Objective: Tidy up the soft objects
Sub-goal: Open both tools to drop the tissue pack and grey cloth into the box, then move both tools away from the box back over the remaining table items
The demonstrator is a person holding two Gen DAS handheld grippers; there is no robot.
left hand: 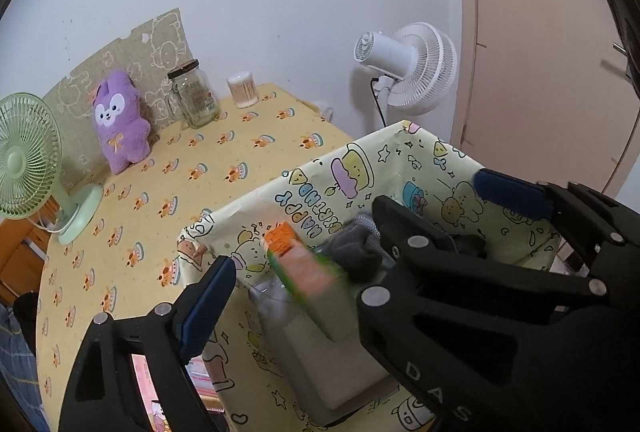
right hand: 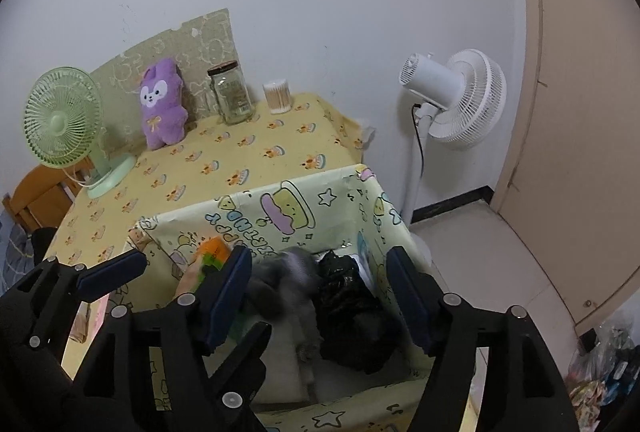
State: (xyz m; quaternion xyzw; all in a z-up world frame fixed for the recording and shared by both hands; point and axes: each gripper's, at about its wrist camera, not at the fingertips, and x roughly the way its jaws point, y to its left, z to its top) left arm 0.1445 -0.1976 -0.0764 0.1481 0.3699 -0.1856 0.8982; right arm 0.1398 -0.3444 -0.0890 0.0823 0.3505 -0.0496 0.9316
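Both grippers hover over the box (right hand: 280, 208), a paper-wrapped carton with cartoon print that stands at the near edge of the table (right hand: 248, 156).

The left gripper (left hand: 356, 228) stands wide, and no pad touches anything. Between its fingers, but apart from them, an orange-and-green soft toy (left hand: 304, 264) (blurred) sits inside the box by its left wall. Its long axis runs slantwise, with the orange end up toward the far left corner and the green end down toward the box floor.

The right gripper (right hand: 320, 292) is also spread, its pads clear. Below the gap lies a grey soft bundle (right hand: 280, 284), blurred, with its long axis running from the far wall toward the camera. Just right of it lies a black crumpled item (right hand: 348, 296).

At the back of the table, a purple plush (right hand: 162, 102) stands upright against the backing board (right hand: 208, 36).
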